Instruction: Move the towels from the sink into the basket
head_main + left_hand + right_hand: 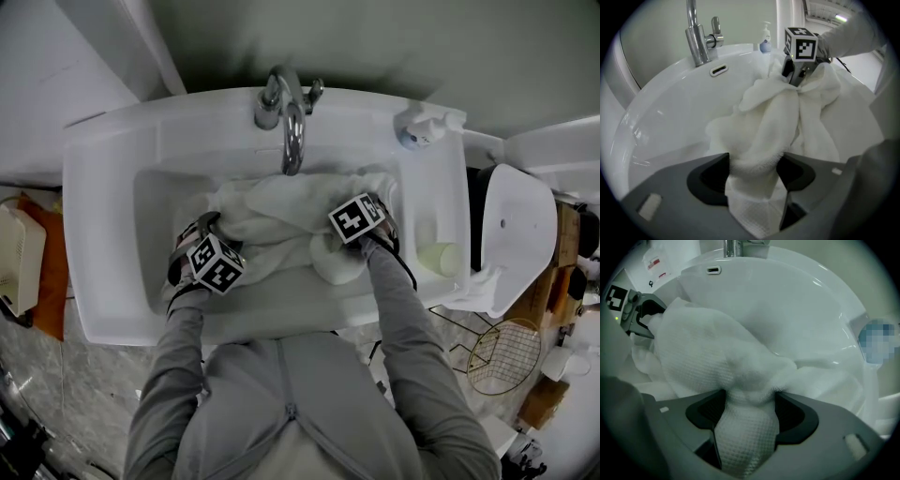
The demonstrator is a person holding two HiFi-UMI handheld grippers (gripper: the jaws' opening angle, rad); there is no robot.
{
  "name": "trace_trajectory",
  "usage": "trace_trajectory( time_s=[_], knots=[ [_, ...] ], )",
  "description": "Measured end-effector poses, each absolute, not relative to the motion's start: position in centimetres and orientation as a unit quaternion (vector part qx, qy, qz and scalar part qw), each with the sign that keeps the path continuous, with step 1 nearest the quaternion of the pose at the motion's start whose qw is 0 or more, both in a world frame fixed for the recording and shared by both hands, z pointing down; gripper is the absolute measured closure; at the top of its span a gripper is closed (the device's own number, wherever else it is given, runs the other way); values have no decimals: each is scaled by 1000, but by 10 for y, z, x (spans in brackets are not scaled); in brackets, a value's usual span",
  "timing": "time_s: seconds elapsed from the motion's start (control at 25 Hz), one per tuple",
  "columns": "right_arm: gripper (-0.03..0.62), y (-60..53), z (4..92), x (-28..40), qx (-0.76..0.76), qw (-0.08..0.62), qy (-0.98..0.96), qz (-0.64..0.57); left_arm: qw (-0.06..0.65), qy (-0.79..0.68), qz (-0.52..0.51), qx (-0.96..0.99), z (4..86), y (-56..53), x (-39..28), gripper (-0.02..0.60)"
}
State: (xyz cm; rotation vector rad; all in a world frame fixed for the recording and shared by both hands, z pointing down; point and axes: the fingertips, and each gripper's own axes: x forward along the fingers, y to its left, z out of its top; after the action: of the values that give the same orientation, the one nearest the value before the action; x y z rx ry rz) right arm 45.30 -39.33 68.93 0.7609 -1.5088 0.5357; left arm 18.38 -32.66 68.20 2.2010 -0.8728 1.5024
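White towels (281,220) lie heaped in the basin of the white sink (112,187). My left gripper (206,230) reaches into the basin's left side. In the left gripper view its jaws (753,173) pinch a thick fold of towel (764,131). My right gripper (367,232) points straight down over the right of the heap. The right gripper view shows its jaws (749,416) closed on a bunched waffle-weave towel (717,362). Each gripper appears in the other's view: the right gripper (799,70) and the left gripper (644,315). A round wire basket (502,356) sits on the floor at the lower right.
The chrome faucet (291,122) arches over the back of the basin. A soap dispenser (422,127) and a pale cup (441,258) stand on the sink's right ledge. A white curved object (516,225) stands right of the sink. The person's torso presses against the front rim.
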Motion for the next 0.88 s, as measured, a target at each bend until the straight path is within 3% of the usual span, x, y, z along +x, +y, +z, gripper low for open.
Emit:
trace_trajectory(
  time_s=[0.2,0.76,0.88],
  knots=[
    [276,-391,691,451,318,633,-665,235,180,-297,528,775,689,-323,189,257],
    [520,-384,687,443,317,585,-705,248,181,-291,523,780,677,-324,191,347],
    [536,-386,677,445,331,571,-713,238,173,-298,518,783,666,-326,191,357]
  ],
)
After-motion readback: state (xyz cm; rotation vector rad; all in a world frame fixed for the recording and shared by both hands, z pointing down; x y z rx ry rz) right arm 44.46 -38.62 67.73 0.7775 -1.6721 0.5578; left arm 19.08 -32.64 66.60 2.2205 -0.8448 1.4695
